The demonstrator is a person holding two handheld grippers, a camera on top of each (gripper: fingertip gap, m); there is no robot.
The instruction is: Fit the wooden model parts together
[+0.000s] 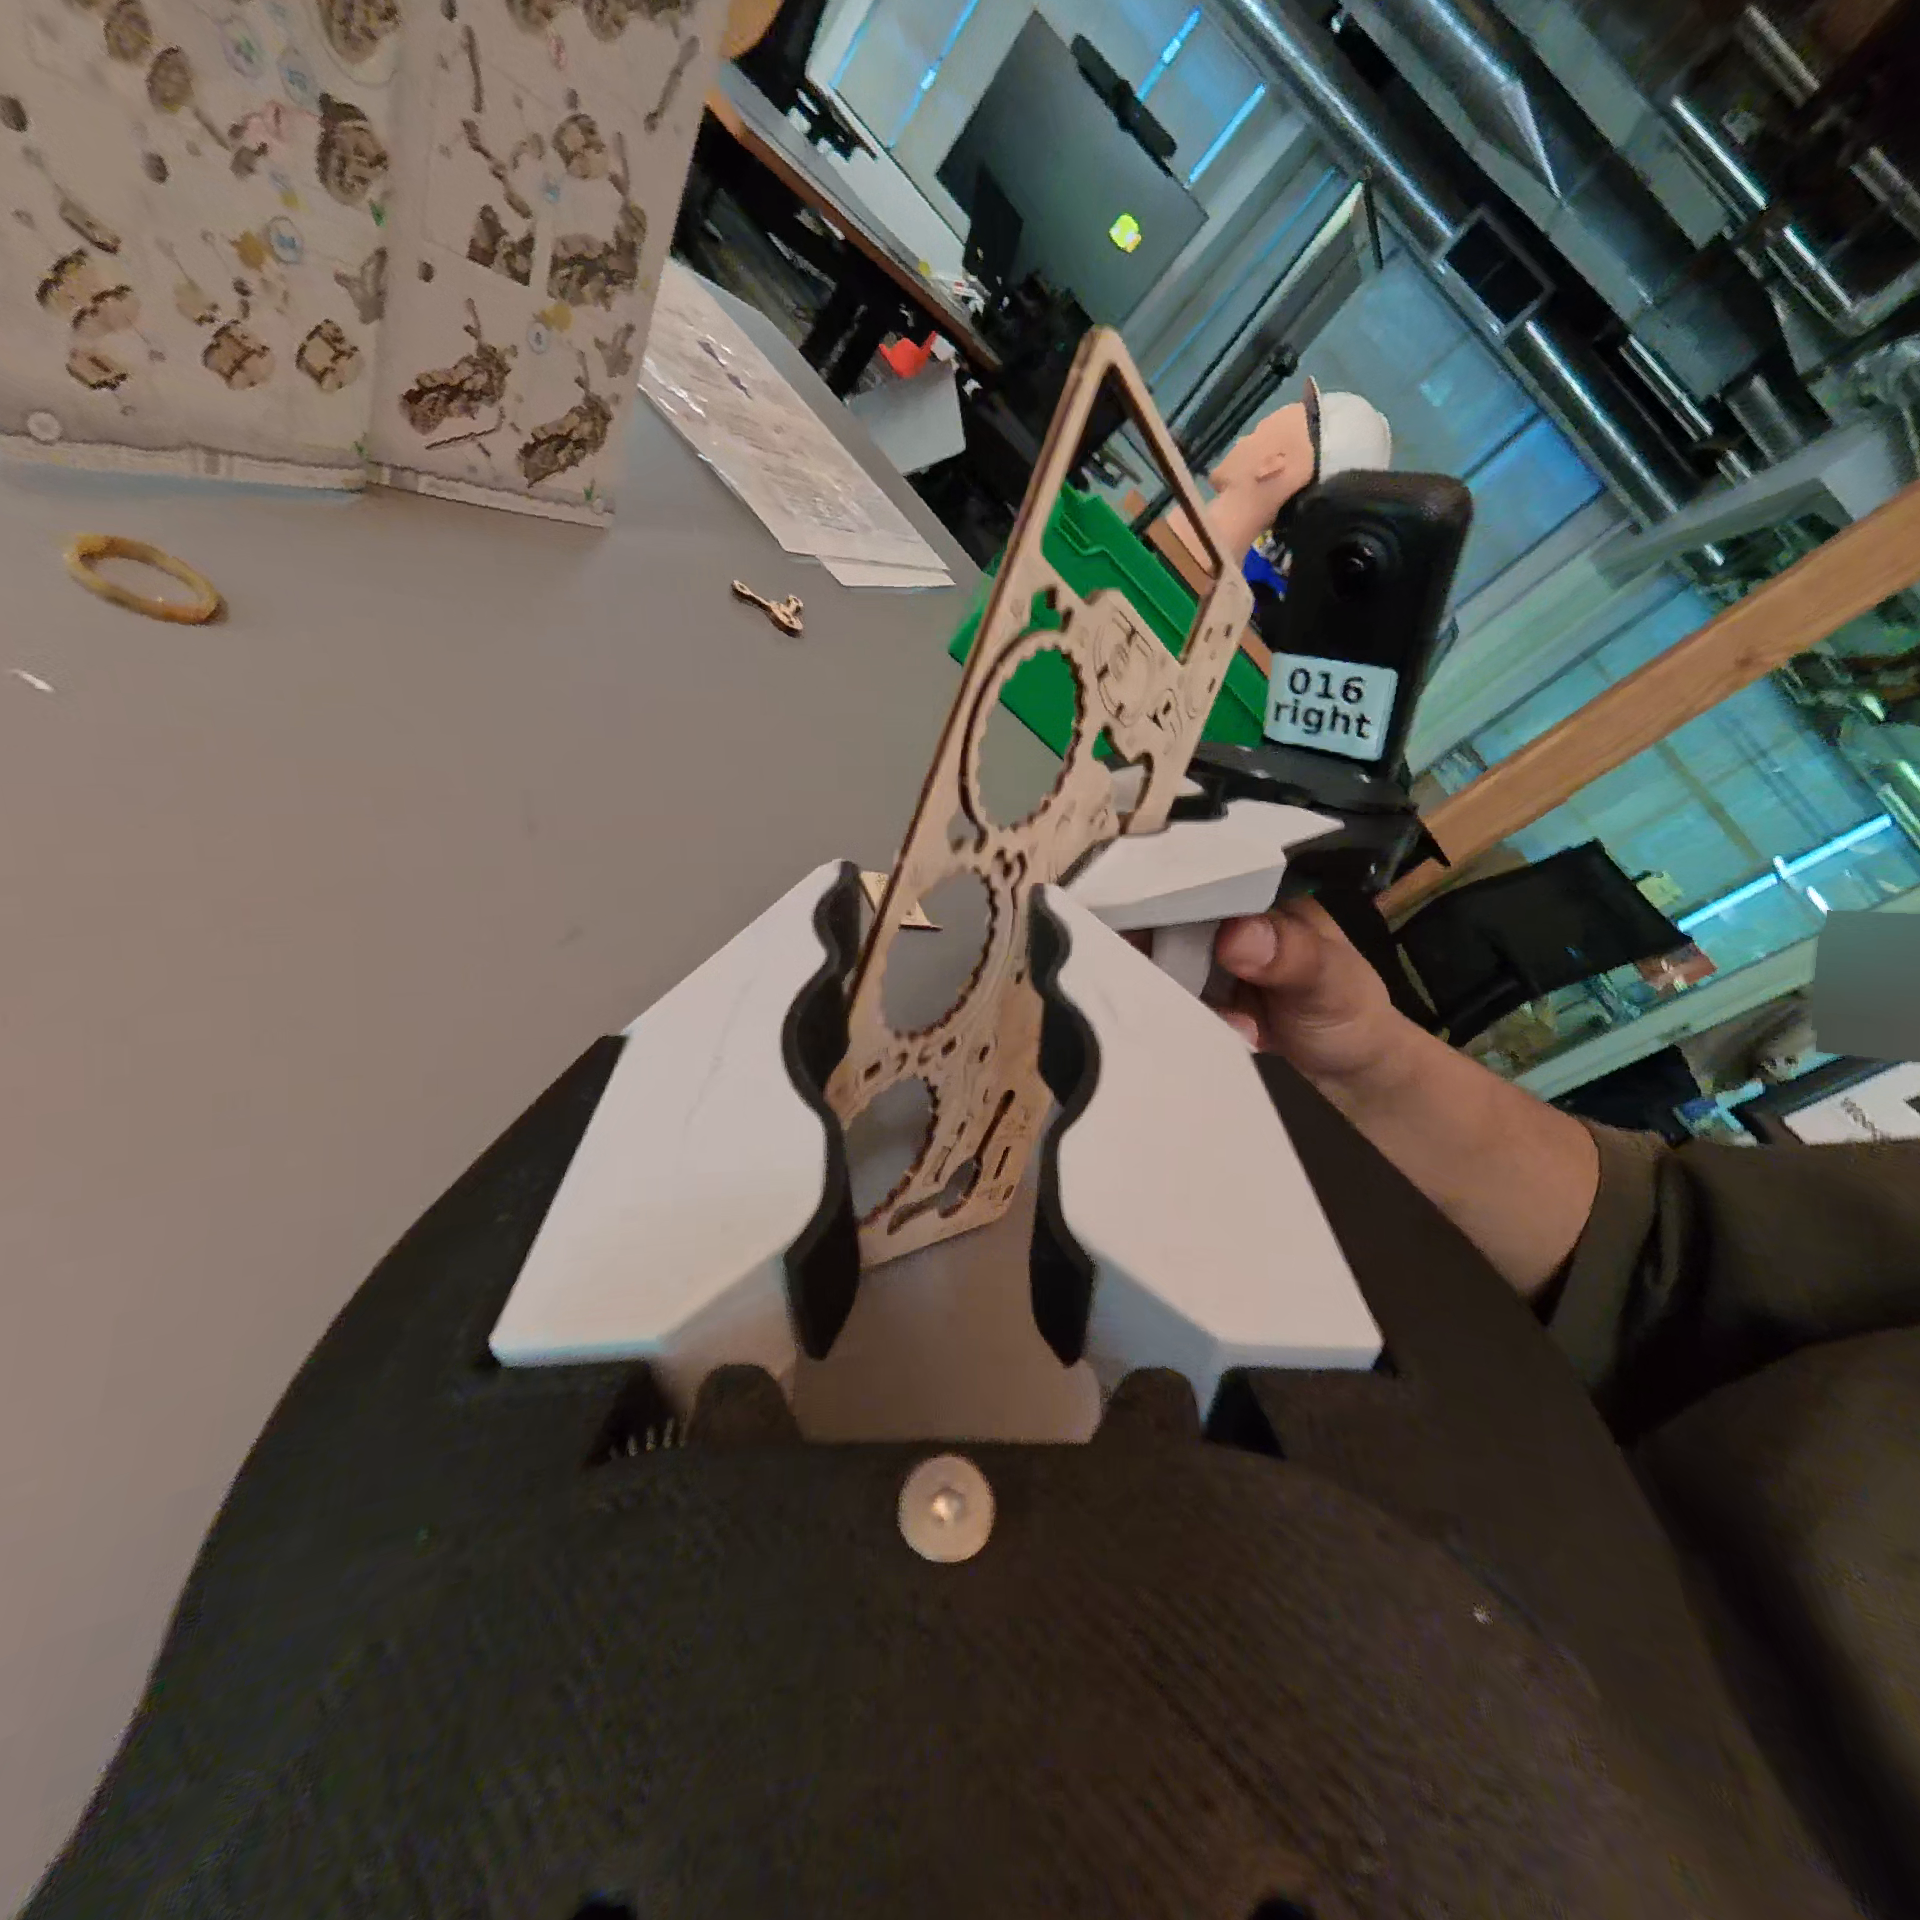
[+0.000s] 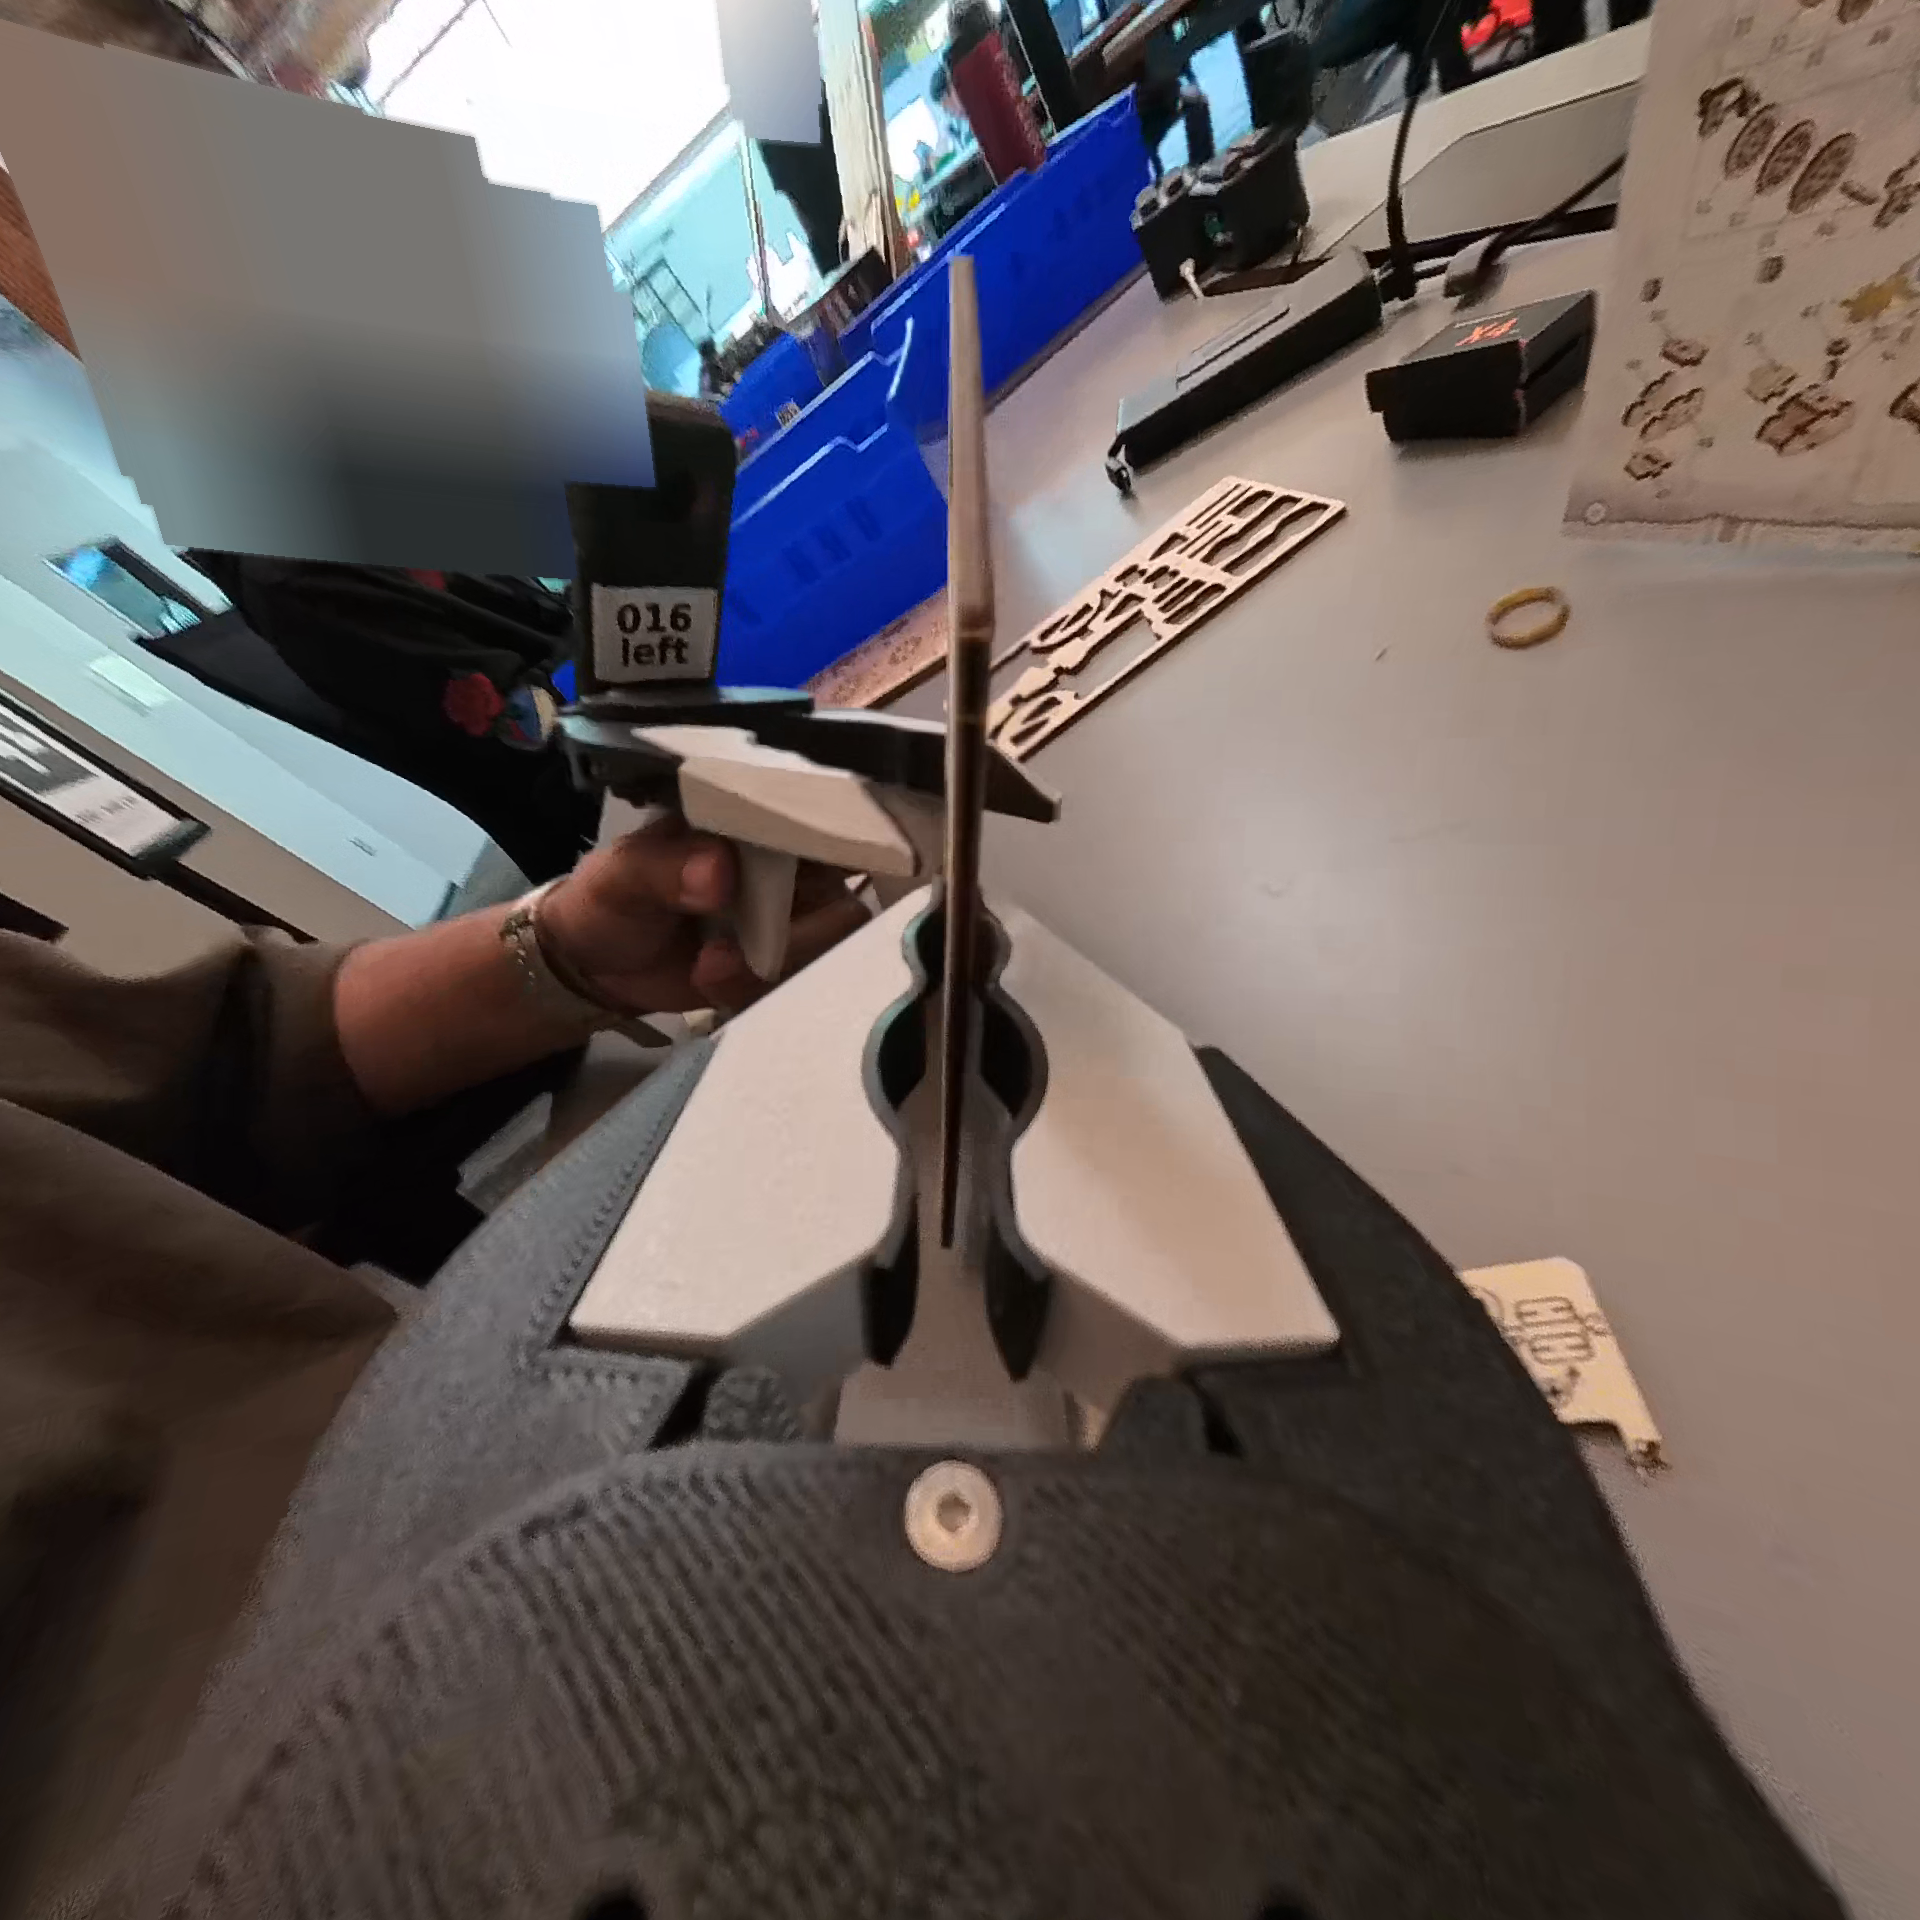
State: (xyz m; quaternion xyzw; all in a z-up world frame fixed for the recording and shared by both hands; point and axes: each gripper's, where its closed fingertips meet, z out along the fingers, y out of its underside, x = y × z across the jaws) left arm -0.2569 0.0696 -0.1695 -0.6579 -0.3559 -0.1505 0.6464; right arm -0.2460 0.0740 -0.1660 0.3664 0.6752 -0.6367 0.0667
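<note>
A thin wooden model sheet [image 1: 1023,665] with round toothed cut-outs and a long open frame at its top is held upright above the grey table [image 1: 312,883]. My left gripper [image 1: 945,894] is shut on its lower part, with the sheet's side edges against the black pads. My right gripper [image 2: 954,925] is shut on the same sheet [image 2: 964,468], which shows edge-on there. The right gripper also shows in the left wrist view [image 1: 1153,831], clamping the sheet's right edge. The left gripper shows in the right wrist view [image 2: 935,800], reaching in from the left. A person's hand holds each gripper.
Folded instruction sheets [image 1: 312,260] stand at the table's back, with a rubber band [image 1: 140,592], a small loose wooden part [image 1: 769,606] and papers [image 1: 779,457] nearby. A second cut-out wooden sheet [image 2: 1164,603], black boxes [image 2: 1475,374], blue crates [image 2: 831,499] and a pale card [image 2: 1558,1351] lie around. My left and right fingertips are right by each other.
</note>
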